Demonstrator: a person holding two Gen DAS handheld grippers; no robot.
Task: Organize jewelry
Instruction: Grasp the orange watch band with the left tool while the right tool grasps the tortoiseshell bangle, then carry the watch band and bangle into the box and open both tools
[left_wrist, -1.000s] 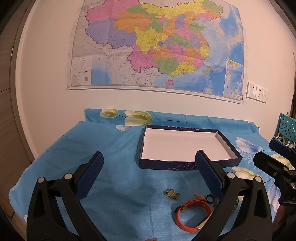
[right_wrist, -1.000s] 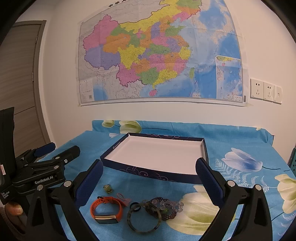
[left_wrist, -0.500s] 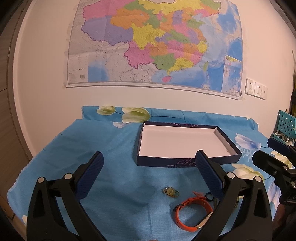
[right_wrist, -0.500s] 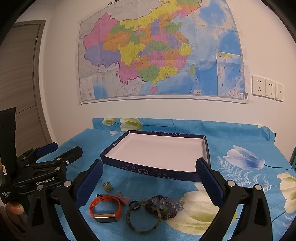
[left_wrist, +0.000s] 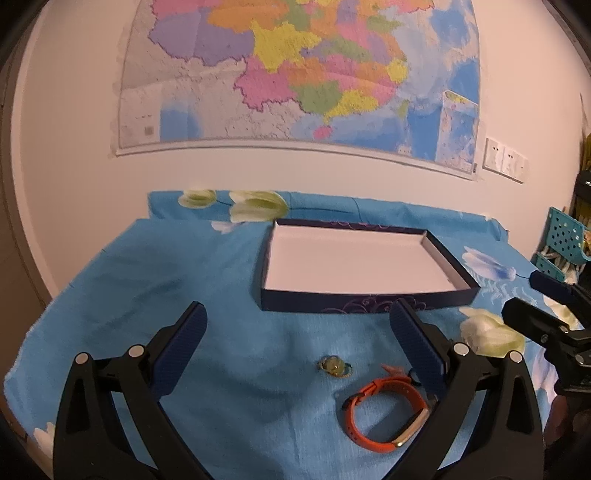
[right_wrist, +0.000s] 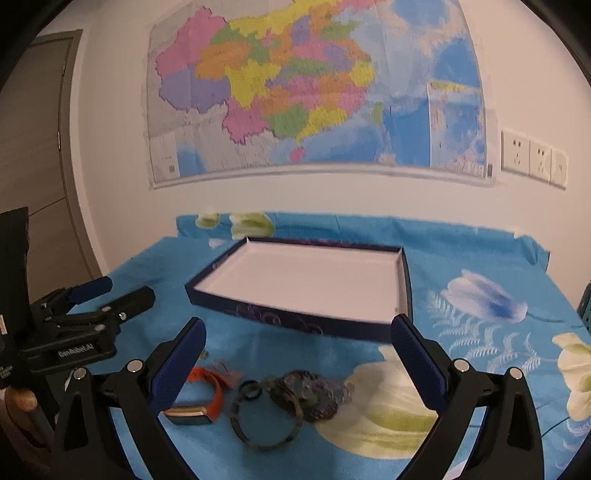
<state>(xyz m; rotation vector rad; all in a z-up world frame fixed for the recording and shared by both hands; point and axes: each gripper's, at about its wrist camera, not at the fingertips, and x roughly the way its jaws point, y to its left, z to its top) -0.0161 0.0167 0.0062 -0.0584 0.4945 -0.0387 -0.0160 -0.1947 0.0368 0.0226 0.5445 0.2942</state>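
Observation:
My left gripper (left_wrist: 297, 320) is open above the blue cloth, nothing between its fingers. Just ahead of it lie a small gold ring (left_wrist: 334, 365) and an orange wristband (left_wrist: 388, 415), the band partly behind the right finger. My right gripper (right_wrist: 299, 332) is also open and empty. Below it I see the orange wristband (right_wrist: 216, 389), a dark bangle (right_wrist: 266, 428), a small black ring (right_wrist: 251, 391) and a heap of beaded jewelry (right_wrist: 316, 395). A shallow navy box (left_wrist: 365, 301) with a white inside stands empty behind the jewelry, its front wall (right_wrist: 295, 321) close to both grippers.
The table wears a blue flowered cloth (left_wrist: 129, 280) and stands against a white wall with a large map (right_wrist: 306, 92). Wall sockets (right_wrist: 532, 157) are at the right. A teal perforated basket (left_wrist: 563, 240) stands past the table's right edge. A door (right_wrist: 33, 147) is at the left.
Both grippers have moved forward and lower toward the jewelry, so the box and the pieces look nearer. Both stay open and empty. No jewelry has moved.

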